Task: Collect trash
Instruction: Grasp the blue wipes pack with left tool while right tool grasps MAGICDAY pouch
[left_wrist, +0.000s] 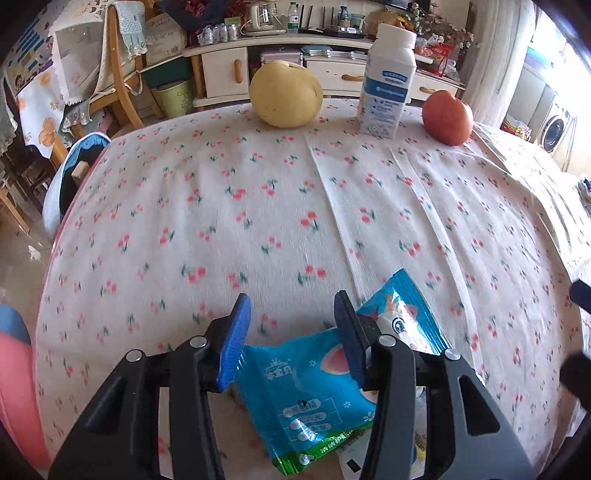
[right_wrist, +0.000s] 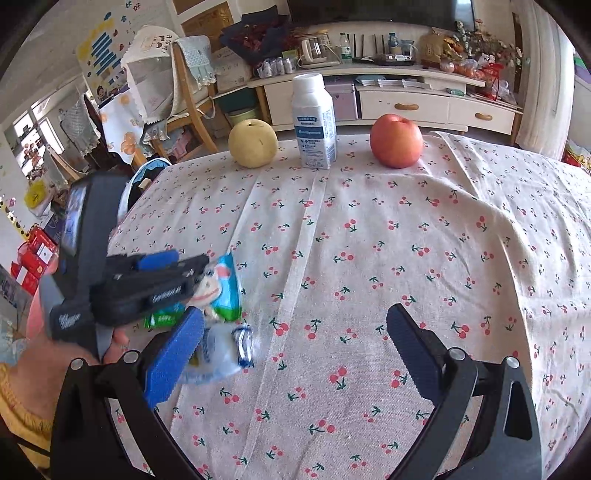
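Left wrist view: left claw (left_wrist: 291, 332) pinches crinkled blue foil snack wrapper (left_wrist: 306, 384). Right wrist view alone shows right claw (right_wrist: 299, 350) spread, white wrapper (right_wrist: 221, 354) at nine o'clock.

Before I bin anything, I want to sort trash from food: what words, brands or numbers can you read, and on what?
Nothing can be quoted for certain.
On the blue snack wrapper: Chinese print, too blurred to read.
On the white milk bottle: blue label print, too small to read.
On the green bin: faint lettering, unreadable.
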